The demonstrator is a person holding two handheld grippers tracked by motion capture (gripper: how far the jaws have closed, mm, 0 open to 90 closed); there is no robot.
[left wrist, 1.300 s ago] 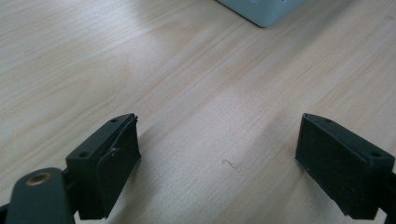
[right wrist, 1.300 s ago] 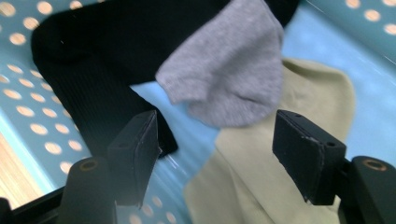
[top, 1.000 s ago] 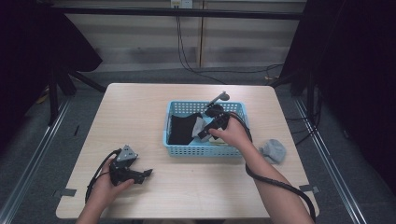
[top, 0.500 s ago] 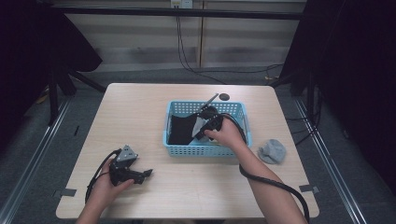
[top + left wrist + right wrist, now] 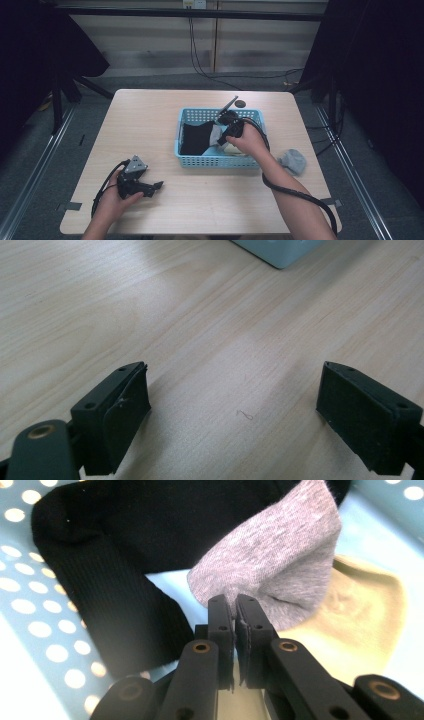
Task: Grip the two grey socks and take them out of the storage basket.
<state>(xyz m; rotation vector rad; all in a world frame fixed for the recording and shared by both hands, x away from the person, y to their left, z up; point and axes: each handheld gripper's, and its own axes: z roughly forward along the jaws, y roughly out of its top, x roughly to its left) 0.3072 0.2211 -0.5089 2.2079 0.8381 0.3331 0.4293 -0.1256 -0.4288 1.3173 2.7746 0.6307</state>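
Note:
A blue plastic basket stands at mid-table, holding a black sock, a grey sock and a cream cloth. My right gripper reaches into the basket from the right. In the right gripper view its jaws have just been closing and now pinch the edge of the grey sock, which lies partly over the black sock. My left gripper rests on the table at the front left. Its jaws stand wide open over bare wood.
Another grey sock lies bunched on the table right of the basket. A small dark round object sits behind the basket. The basket's corner is ahead of the left gripper. My right gripper's cable loops along the right forearm.
My right hand has shifted a little left and down into the basket. The left hand has stayed put.

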